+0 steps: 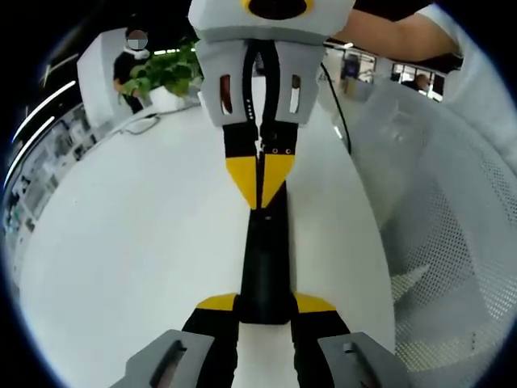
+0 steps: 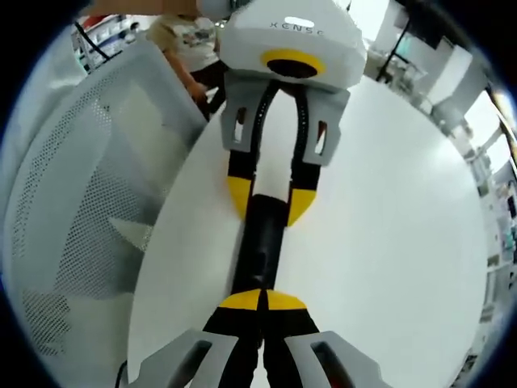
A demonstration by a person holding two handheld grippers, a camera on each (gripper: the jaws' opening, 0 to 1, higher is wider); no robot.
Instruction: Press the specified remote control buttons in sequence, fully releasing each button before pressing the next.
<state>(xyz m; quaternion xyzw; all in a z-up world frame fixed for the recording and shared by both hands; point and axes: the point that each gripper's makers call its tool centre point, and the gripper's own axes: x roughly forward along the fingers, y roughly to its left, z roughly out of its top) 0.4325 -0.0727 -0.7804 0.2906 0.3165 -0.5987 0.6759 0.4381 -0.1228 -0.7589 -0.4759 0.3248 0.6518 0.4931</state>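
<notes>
A black remote control [image 1: 264, 263] is lying lengthwise on the white tabletop [image 1: 129, 267] and is being gripped at one end by the left gripper [image 1: 265, 305], whose yellow-tipped fingers [image 1: 216, 303] are being held a narrow way apart against the remote's two long sides. In the left gripper view, a potted green plant [image 1: 166, 73] is standing at the far left edge of the tabletop, with a person behind it, and a black cable [image 1: 339, 113] is trailing across the tabletop further to the right. At the remote's far end the right gripper [image 1: 260, 179] is being held with its tips drawn together, pressing down on or just above the remote's top face; whether contact is being made cannot be told. A white mesh chair [image 1: 452, 242] is standing just beside the tabletop at the right of this view. In the right gripper view the same chair [image 2: 81, 186] is being seen at the left, then the remote control [image 2: 260, 246] running up the middle, with the right gripper [image 2: 262, 301] at its near end, the fingers [image 2: 241, 301] closed tip to tip with nothing between them. The left gripper [image 2: 268, 202] is being seen at the far end, its fingers clasping the remote's sides. The bare tabletop [image 2: 404, 226] is stretching away to the right.
</notes>
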